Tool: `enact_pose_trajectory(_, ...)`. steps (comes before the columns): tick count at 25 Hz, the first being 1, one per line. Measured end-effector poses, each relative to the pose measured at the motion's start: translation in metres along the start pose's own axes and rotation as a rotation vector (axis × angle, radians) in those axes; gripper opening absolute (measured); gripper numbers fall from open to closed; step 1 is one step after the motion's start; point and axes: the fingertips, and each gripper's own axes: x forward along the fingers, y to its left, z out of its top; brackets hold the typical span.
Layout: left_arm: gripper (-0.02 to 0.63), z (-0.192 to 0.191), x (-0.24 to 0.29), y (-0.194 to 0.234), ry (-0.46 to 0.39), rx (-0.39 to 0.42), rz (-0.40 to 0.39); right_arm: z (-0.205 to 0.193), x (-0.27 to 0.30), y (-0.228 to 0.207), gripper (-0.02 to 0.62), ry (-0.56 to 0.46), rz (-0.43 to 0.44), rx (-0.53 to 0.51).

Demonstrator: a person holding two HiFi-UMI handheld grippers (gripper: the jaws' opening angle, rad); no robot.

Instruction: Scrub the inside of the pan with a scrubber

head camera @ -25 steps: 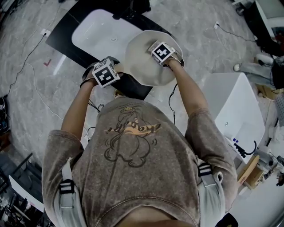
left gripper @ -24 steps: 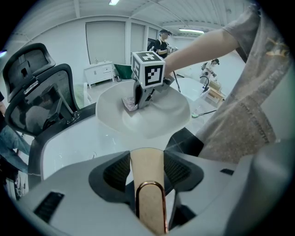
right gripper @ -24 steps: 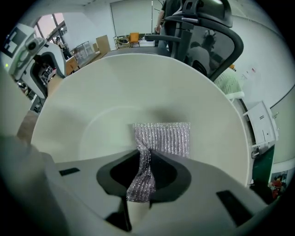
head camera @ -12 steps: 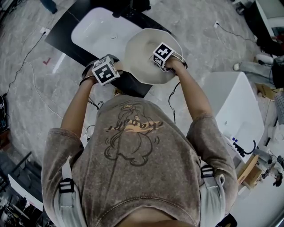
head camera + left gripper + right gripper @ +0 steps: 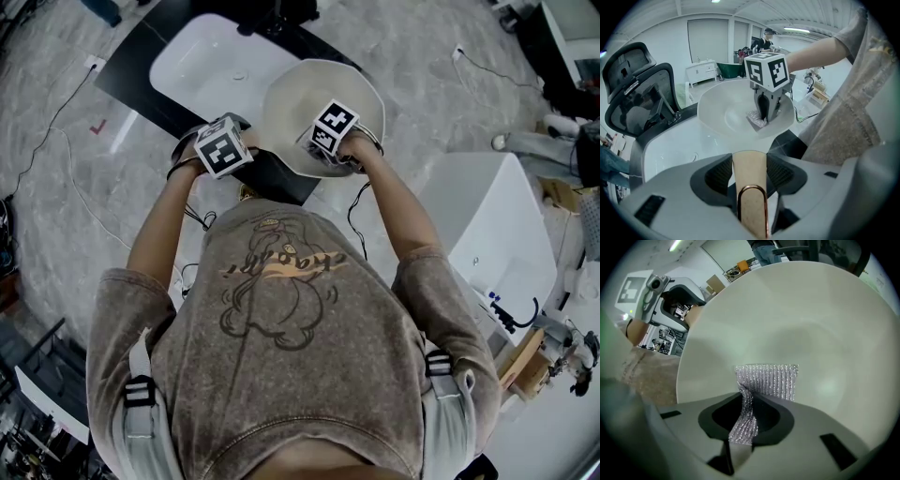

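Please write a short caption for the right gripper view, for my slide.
The right gripper holds a silver scrubber against the inside of the pale pan.

Probably a lab: office chair [image 5: 640,93], floor cables [image 5: 487,67], white cabinets [image 5: 701,72].

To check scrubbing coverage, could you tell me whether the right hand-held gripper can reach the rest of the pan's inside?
Probably yes: the right hand-held gripper holds the scrubber on the open, bare inside of the pan, and the left hand-held gripper grips the handle at the side, clear of it.
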Motion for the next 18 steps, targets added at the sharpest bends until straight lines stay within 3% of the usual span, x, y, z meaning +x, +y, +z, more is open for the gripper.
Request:
enact_pose_trajectory(7,0.242,0.002,0.001,0.002,0.002,0.000,0.014,0.033,0.010,0.024,0.086,-0.145,0.100,0.049)
enact_pose_trajectory(13,0.244,0.007,0.001,-0.001,-0.023,0.011,0.008,0.072,0.008,0.021,0.087,-0.292,0.064,0.084)
enact_pose_trajectory(18,0.242,-0.001,0.003,0.001,0.011,0.007,0.011,0.095,-0.002,0.018,0.087,-0.420,0.113,0.196)
